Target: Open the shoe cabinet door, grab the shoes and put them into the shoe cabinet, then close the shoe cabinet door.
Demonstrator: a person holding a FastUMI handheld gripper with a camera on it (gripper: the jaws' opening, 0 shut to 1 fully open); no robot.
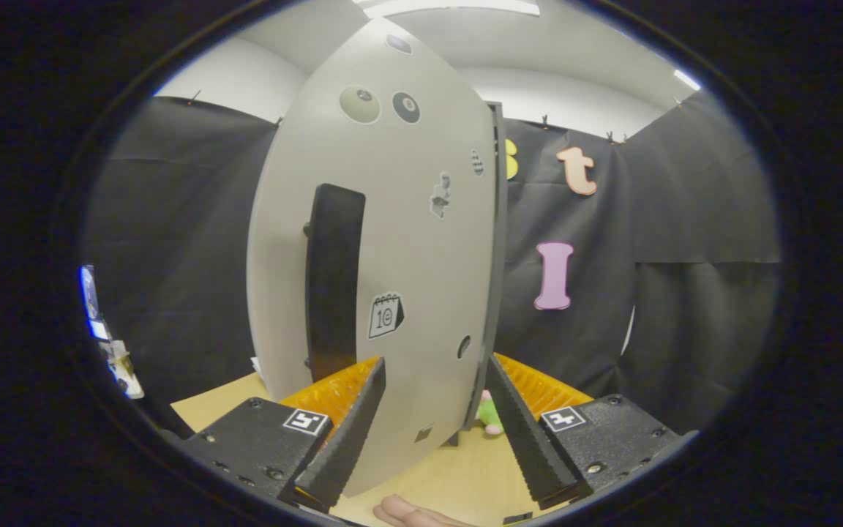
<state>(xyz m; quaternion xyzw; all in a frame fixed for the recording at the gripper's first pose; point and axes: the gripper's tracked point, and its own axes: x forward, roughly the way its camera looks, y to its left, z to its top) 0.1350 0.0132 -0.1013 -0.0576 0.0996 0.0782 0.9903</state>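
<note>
**Operator:** State the position of the shoe cabinet door (392, 219) and the claw (432, 410)

**Technician:** The door stands upright on the worktop (465, 476), seen at a slant, directly ahead of the claw. Its lower free edge sits between the two fingers (352, 424). The claw is released: the fingers are spread, one on each side of the door's lower part, and whether either one touches the panel cannot be told. The dark vertical handle (334, 278) is on the door face, above the left finger. Several small stickers (385, 315) lie on the face beside the handle.

**Operator:** Which step is in hand?

**Technician:** Judged from the door standing partly swung, a door movement; opening or closing cannot be determined from this moment. No shoes can be identified. A small green and pink object (491, 413) lies on the worktop just behind the door's edge; its nature is unclear.

**Operator:** Procedure for doing the step well?

**Technician:** Keep the door edge centred between the fingers. Push with one finger flat on the panel, following the hinge arc rather than a straight line. Move slowly; the cabinet looks light and may slide on the worktop. Keep clear of the object behind the door. A person's fingertips (407, 512) rest on the worktop below the claw; keep them out of the door's sweep
</note>
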